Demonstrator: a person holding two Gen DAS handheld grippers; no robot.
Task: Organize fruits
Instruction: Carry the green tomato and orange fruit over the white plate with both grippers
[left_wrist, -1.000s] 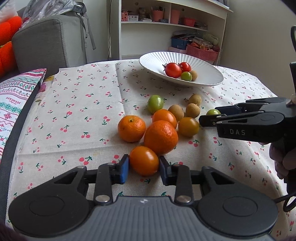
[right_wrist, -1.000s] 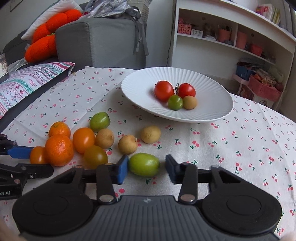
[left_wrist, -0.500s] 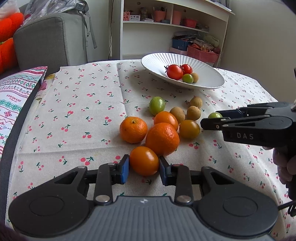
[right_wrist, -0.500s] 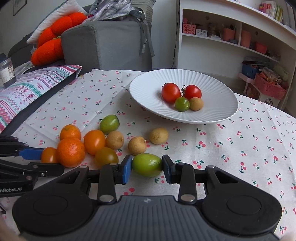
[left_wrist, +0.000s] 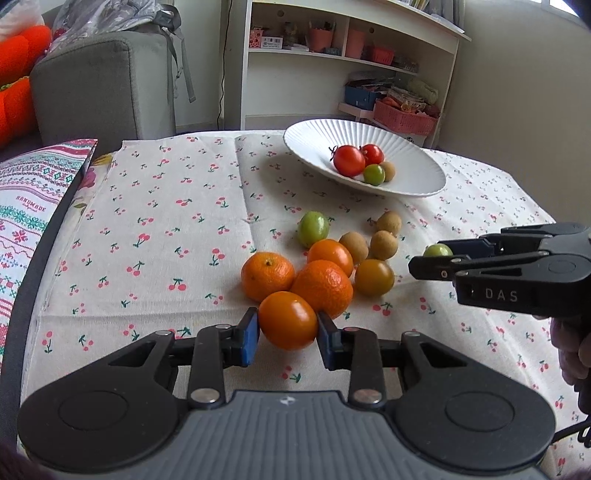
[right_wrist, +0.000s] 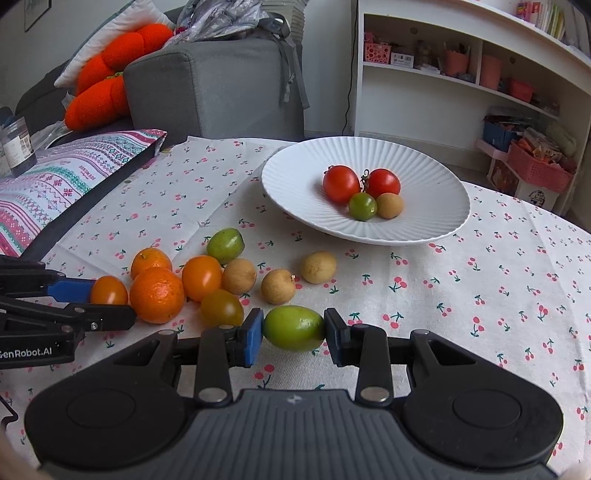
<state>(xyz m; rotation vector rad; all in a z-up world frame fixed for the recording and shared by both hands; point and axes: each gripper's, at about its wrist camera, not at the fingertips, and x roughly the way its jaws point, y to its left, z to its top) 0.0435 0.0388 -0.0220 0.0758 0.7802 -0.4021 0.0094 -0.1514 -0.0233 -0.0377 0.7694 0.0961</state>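
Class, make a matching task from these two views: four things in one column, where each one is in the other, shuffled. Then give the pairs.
Things:
1. orange tomato
2. green fruit
3. red tomatoes
4. mandarins

Places:
A. on the white plate
B. loose on the cloth
C. between the jaws of the left gripper
D. between the jaws of the right gripper

Pairs: 1-C, 2-D, 3-A, 4-B

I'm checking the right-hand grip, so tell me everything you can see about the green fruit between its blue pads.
The smooth oval green fruit looks glossy and unbruised, its skin yellow-green with a faint sheen. It lies lengthwise across the right tool, a blue pad pressed against each end. Below it is the cherry-print tablecloth; contact with the cloth cannot be judged. No other fruit touches it; the dull yellow-brown tomato sits nearest.
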